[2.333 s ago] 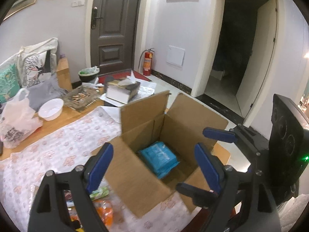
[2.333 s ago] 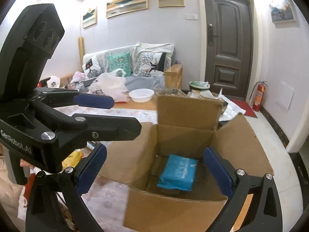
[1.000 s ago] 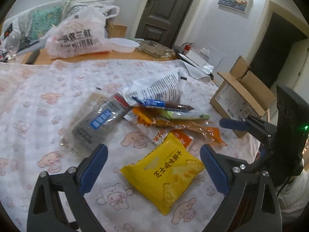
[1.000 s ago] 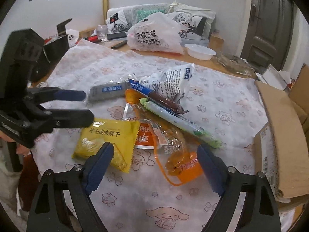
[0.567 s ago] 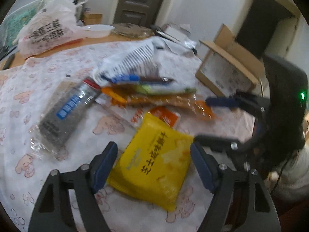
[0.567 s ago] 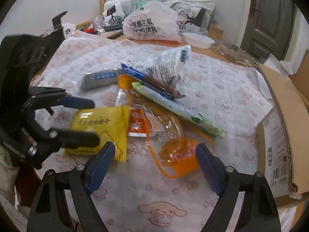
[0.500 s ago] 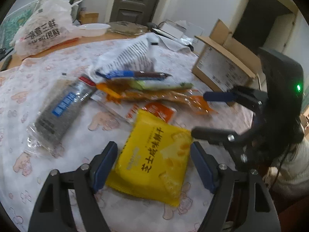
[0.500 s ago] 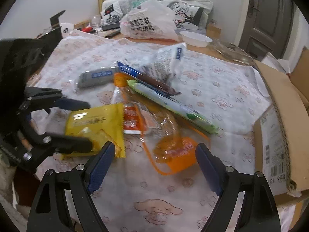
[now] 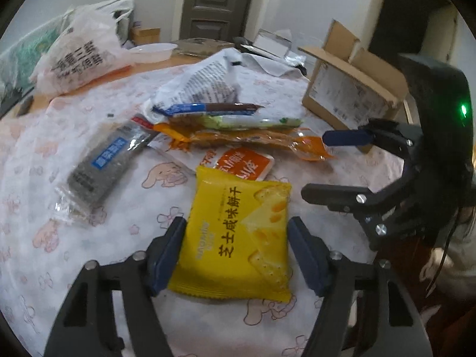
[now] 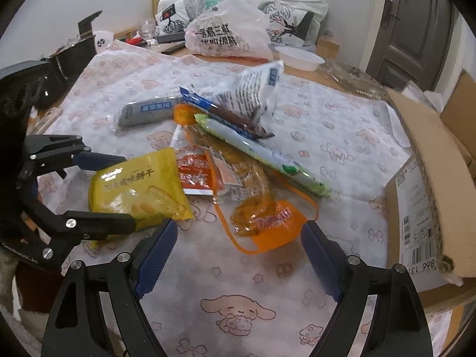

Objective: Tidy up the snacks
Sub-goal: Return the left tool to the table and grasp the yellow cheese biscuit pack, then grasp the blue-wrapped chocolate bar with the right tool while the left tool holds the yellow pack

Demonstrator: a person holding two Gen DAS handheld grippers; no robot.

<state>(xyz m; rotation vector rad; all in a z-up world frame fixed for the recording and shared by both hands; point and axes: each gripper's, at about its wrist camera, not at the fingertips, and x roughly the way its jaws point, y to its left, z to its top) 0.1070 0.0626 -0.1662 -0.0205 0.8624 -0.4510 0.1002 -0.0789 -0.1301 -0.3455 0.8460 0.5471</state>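
A yellow cracker packet (image 9: 238, 238) lies flat on the cartoon-print cloth (image 9: 89, 267), and my left gripper (image 9: 236, 238) straddles it. Its jaws are closing; the blue pads (image 9: 166, 255) stand at the packet's two long edges without squeezing it. In the right wrist view the same packet (image 10: 136, 187) sits between the left gripper's fingers (image 10: 125, 190). My right gripper (image 10: 239, 232) hangs open over the cloth, just short of an orange sausage packet (image 10: 261, 217), holding nothing. The open cardboard box (image 10: 431, 178) stands at the table's right edge.
More snacks are piled behind the yellow packet: a grey packet (image 10: 145, 111), a red-orange sachet (image 10: 193, 175), a green stick (image 10: 261, 151), a blue-brown bar (image 10: 226, 113) and a white printed bag (image 10: 250, 89). A plastic shopping bag (image 10: 229, 35) and a white bowl (image 10: 297, 56) sit farther back.
Both grippers swung away from the box to the snack pile. The left gripper then moved in over the yellow packet and its jaws narrowed around it. The right gripper barely moved.
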